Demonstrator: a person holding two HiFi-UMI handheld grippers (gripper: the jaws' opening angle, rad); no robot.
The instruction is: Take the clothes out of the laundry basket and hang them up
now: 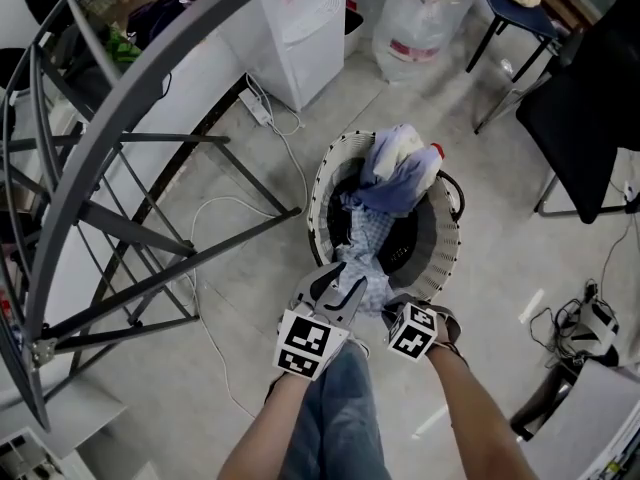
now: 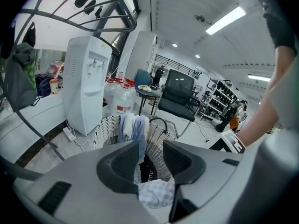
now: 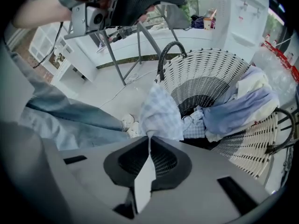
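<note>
1. Drying rack (image 1: 110, 128): grey metal tubing, is seen at the far left of the head view. Its lower bars are set on the pale floor and reach near the basket's left rim.
2. Power strip (image 1: 256, 106): white, with cable, is laid on the floor between the rack and the dispenser.
3. Water dispenser (image 1: 300, 28): white, is stood upright beyond the basket.
4. Left gripper (image 1: 335, 290): is held at the basket's near rim. Its 2 jaws are kept apart, released. In the left gripper view (image 2: 150, 148), checked cloth is seen low in the gap, with no pad pressed on it.
5. Laundry basket (image 1: 445, 243): white wicker with a dark inside, is placed on the floor at centre.
6. Checked garment (image 1: 365, 263): pale blue and white, is found rising from the basket's inside to the near rim, between the 2 grippers. 1 thin fold of it (image 3: 161, 113) is pinched.
7. Lilac-blue garment (image 1: 400, 183): is draped over the basket's far rim, bundled with a cream piece.
8. Right gripper (image 1: 395, 313): is held just beside the left one, pointed steeply down. Its jaws (image 3: 149, 141) are clenched on the fold of the checked garment.
9. Water bottles (image 1: 420, 23): large, clear, are stored beyond the basket.
10. Black chair (image 1: 585, 88): is placed at the far right.
</note>
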